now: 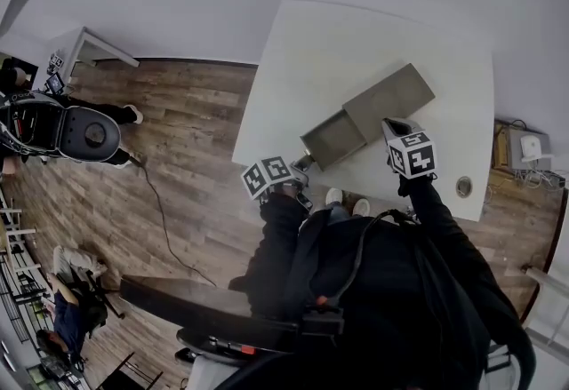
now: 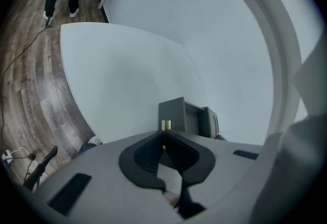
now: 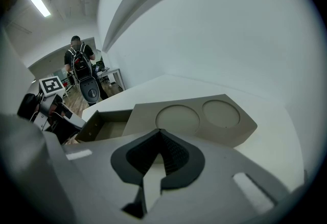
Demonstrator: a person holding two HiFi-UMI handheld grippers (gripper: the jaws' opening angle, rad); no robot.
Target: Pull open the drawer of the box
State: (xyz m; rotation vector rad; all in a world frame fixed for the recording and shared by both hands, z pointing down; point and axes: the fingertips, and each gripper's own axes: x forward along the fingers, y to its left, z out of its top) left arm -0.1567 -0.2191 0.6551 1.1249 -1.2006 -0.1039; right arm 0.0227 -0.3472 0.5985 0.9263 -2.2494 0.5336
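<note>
A grey box [image 1: 391, 95] lies on the white table [image 1: 356, 33], and its drawer [image 1: 333, 138] is slid out toward the table's near-left edge. My left gripper [image 1: 302, 164] is at the drawer front. In the left gripper view the gripper [image 2: 164, 133] is shut on the small brass handle [image 2: 164, 125] of the drawer front [image 2: 171, 113]. My right gripper [image 1: 391, 126] is at the near side of the box. In the right gripper view this gripper [image 3: 162, 136] is shut with nothing between its jaws, at the edge of the box top [image 3: 204, 118], which has two round recesses. The open drawer [image 3: 104, 127] shows empty at the left.
The table's near edge [image 1: 267, 168] runs just behind the left gripper. A round grommet [image 1: 463, 187] sits in the table at the near right. A person with a round grey machine [image 1: 84, 132] stands on the wood floor at the far left, with a cable [image 1: 160, 210] trailing from it.
</note>
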